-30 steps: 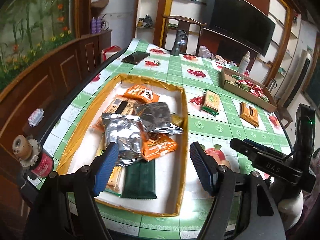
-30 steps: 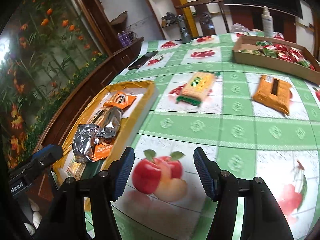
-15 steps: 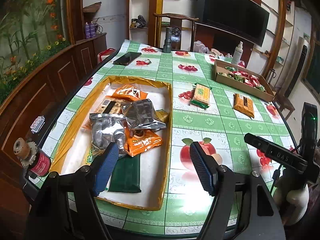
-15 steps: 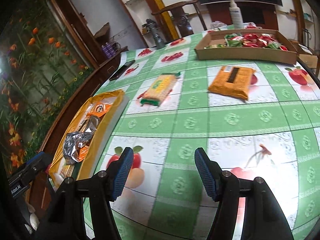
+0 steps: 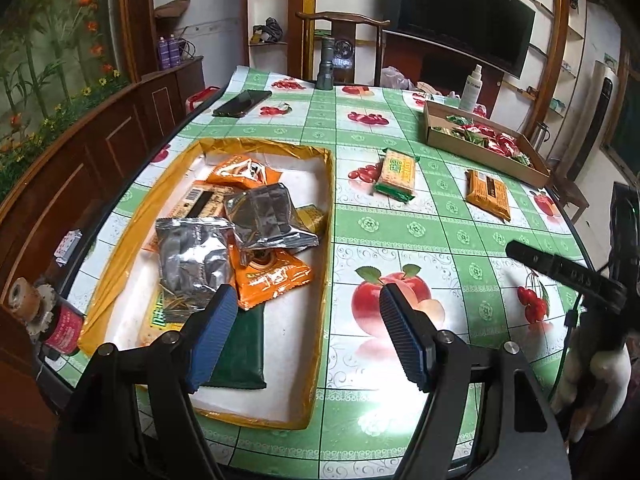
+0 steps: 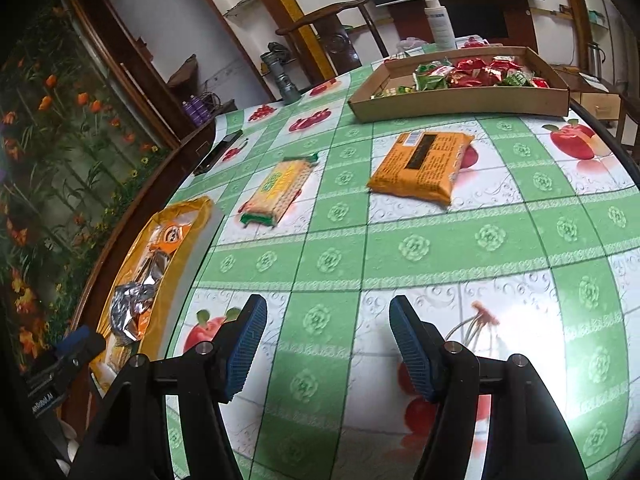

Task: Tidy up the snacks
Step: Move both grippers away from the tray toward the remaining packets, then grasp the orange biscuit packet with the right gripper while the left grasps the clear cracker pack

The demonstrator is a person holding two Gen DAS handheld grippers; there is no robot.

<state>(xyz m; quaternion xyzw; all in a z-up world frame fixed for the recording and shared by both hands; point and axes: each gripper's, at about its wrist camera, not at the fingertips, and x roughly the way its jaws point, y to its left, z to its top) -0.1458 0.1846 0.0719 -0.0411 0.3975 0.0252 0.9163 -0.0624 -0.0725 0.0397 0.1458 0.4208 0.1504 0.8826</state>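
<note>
Table: round, under a green-and-white checked cloth [image 5: 360, 224] printed with apples and cherries.
Left gripper [image 5: 306, 334]: jaws parted, nothing between the blue pads; it hangs over the near right edge of the tray.
Right gripper [image 6: 328, 344]: jaws released and empty, above bare cloth; it shows at the right border of the left view, held in a white-gloved hand [image 5: 596, 384].
Tray [image 5: 326, 184]: shallow, gold-rimmed, white inside, on the table's left side.
Tray contents: two silver foil packets [image 5: 192, 256], orange packets [image 5: 272, 278], a dark green packet [image 5: 240, 352] at the near end, piled and overlapping.
Loose snack one: yellow-and-green biscuit pack [image 6: 278, 192], flat on the cloth, right of the tray and apart from it.
Loose snack two: orange pack [image 6: 422, 166], flat on the cloth, between the biscuit pack and the cardboard box.
Cardboard box [image 6: 460, 100]: low, at the far right, holding red and green wrapped sweets [image 6: 476, 74].
Far edge: black phone [image 5: 242, 103], grey flashlight [image 5: 326, 64], white spray bottle [image 6: 438, 20].
</note>
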